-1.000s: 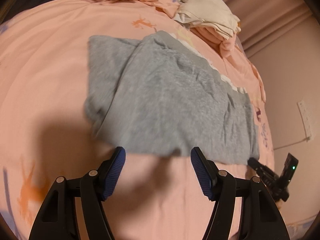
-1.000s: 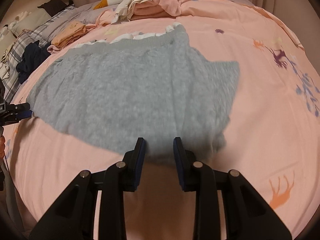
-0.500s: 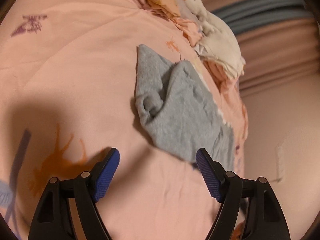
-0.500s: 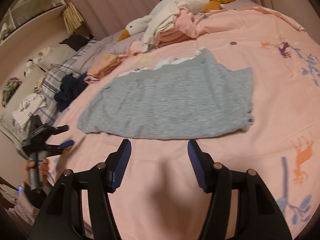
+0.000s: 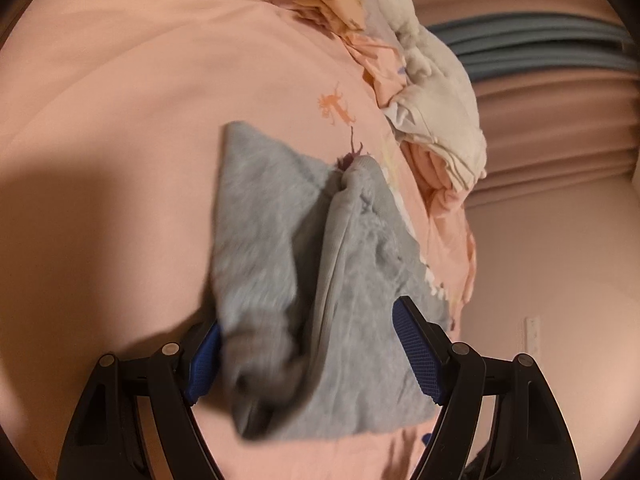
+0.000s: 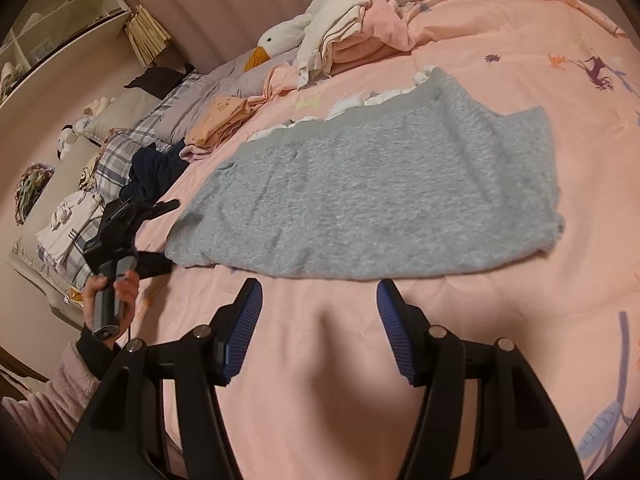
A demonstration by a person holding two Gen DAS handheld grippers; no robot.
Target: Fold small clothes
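The grey garment (image 6: 368,196) lies flat on the pink bed (image 6: 520,320), at twelve o'clock from our right gripper (image 6: 320,328), jaws apart and empty. Our left gripper (image 5: 308,360) straddles its end, unclamped; we should pinch both layers squarely.

Warm, dim indoor light, pink-orange cast in both views. Left wrist view: grey garment (image 5: 320,280) motion-blurred, worst at its near left edge; broad soft shadow across the bedspread (image 5: 120,120) at left. Right wrist view sharper; a soft shadow lies between the near fingers (image 6: 244,320). Strong fisheye bending, dark vignette at all corners.
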